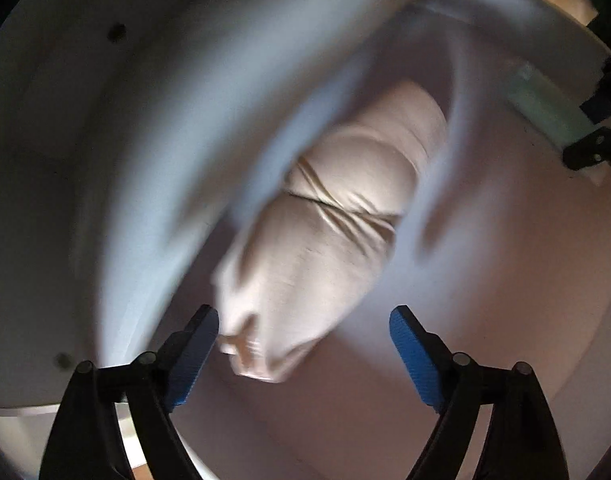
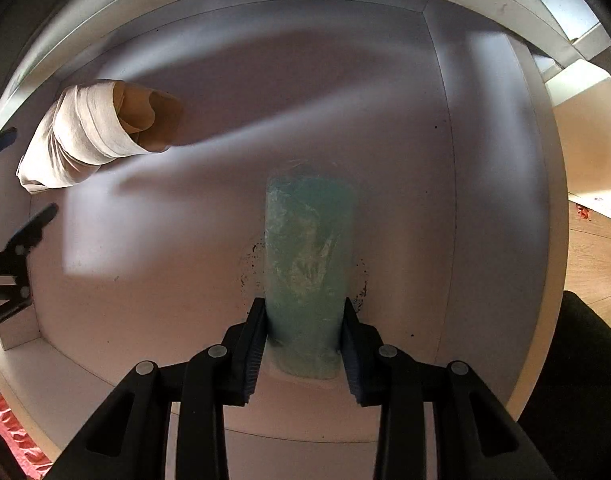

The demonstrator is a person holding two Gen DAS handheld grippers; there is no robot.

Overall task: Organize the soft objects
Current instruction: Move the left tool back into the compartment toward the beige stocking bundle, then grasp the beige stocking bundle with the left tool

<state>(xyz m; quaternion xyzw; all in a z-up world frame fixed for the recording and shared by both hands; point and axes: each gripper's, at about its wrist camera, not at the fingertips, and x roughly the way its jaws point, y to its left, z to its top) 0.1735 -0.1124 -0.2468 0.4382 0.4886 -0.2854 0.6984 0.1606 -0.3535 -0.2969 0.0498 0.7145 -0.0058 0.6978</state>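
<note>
A beige rolled cloth lies on the floor of a white drawer, near its left wall. My left gripper points down at it, open, the roll's near end between the blue pads; the left pad is close to the cloth, the right pad well apart. In the right wrist view the same beige roll shows at the far left, with the left gripper's fingers on either side of its end. My right gripper is shut on a teal rolled cloth standing on the drawer floor.
White drawer walls close in the back and right side. Dark specks lie around the teal roll. Wooden flooring and a paper sheet lie outside to the right, a red patterned fabric at the lower left.
</note>
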